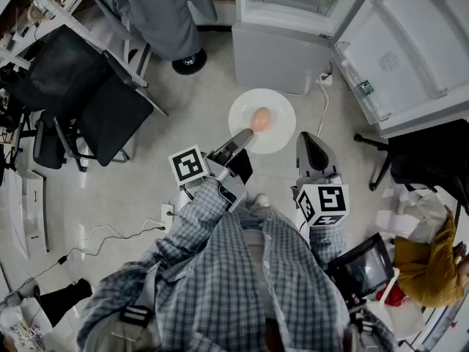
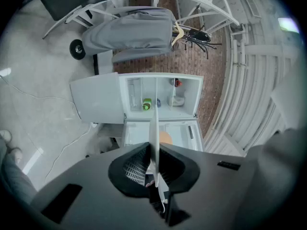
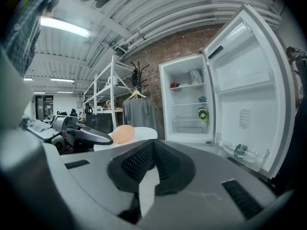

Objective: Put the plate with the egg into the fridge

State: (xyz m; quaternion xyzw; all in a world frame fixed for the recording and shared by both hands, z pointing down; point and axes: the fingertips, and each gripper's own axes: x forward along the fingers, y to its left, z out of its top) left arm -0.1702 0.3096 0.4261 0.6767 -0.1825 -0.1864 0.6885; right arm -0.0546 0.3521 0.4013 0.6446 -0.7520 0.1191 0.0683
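**Left gripper [image 1: 245, 135] clamped on the plate rim; right gripper [image 1: 309, 142] closed and empty; plate held outside the open fridge.**

From the left gripper view the plate [image 2: 153, 128] is seen edge-on, a thin white line pinched between the pads. It hides most of the egg [image 2: 166, 138], of which only an orange sliver shows. In the right gripper view the right gripper's pads meet at the tips with nothing between them, and its own body cuts off the near part of the plate [image 3: 144, 132]. Whether the tip touches the rim just beside it cannot be told. In the head view the plate [image 1: 277, 136] is round, white, shallow and level, with the tan egg [image 1: 260, 119] at its middle. It hangs over the floor in front of the fridge [image 1: 282, 57], whose upper part is cut off by the frame edge. The fridge door [image 1: 410, 50] stands swung open.
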